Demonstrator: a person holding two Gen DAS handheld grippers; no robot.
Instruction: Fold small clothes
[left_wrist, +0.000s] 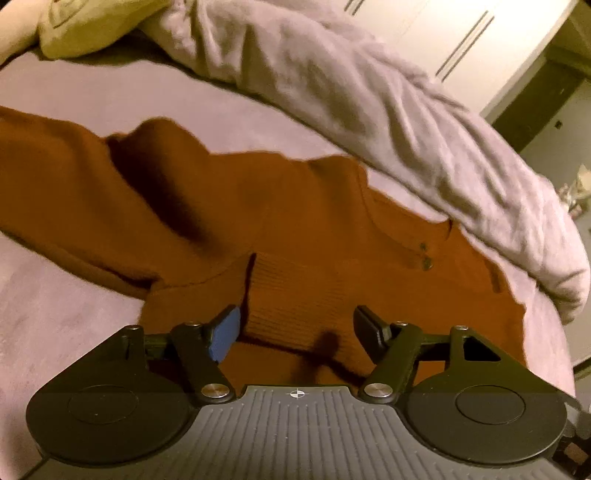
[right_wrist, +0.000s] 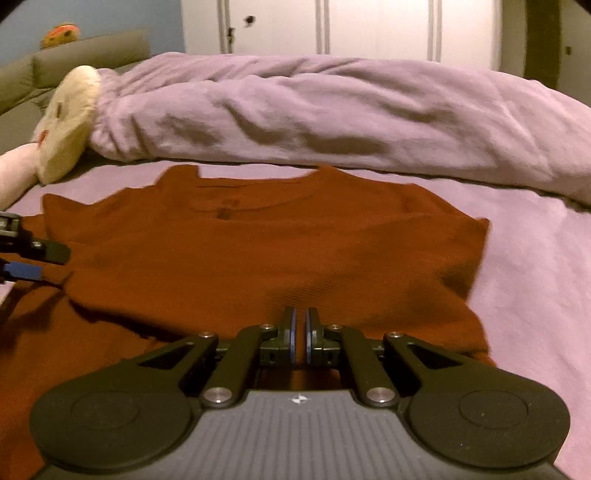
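The right gripper (right_wrist: 300, 325) has its jaws drawn almost together, only a thin slit left between the blue-edged pads, and whether any cloth is pinched in that slit cannot be told from here; it sits low over the near edge of the rust-orange sweater (right_wrist: 258, 251). The left gripper (left_wrist: 297, 325) stands with its jaws spread wide, one blue pad and one black pad far apart, nothing between them, hovering just above a ribbed band of the same sweater (left_wrist: 295, 258). In the right wrist view the left gripper (right_wrist: 40, 262) pokes in from the left side, close to the sweater's edge there. The sweater lies spread on the lilac bed sheet (right_wrist: 535, 295), its neckline with two small buttons (left_wrist: 424, 254) turned toward the far side, and one sleeve (left_wrist: 55, 184) trailing off to the left. Just beyond it a rumpled lilac duvet (right_wrist: 332, 118) is bunched in a long roll across the bed. A cream plush toy (right_wrist: 70, 118) rests against the duvet's left end, and white wardrobe doors (right_wrist: 369, 26) stand behind.
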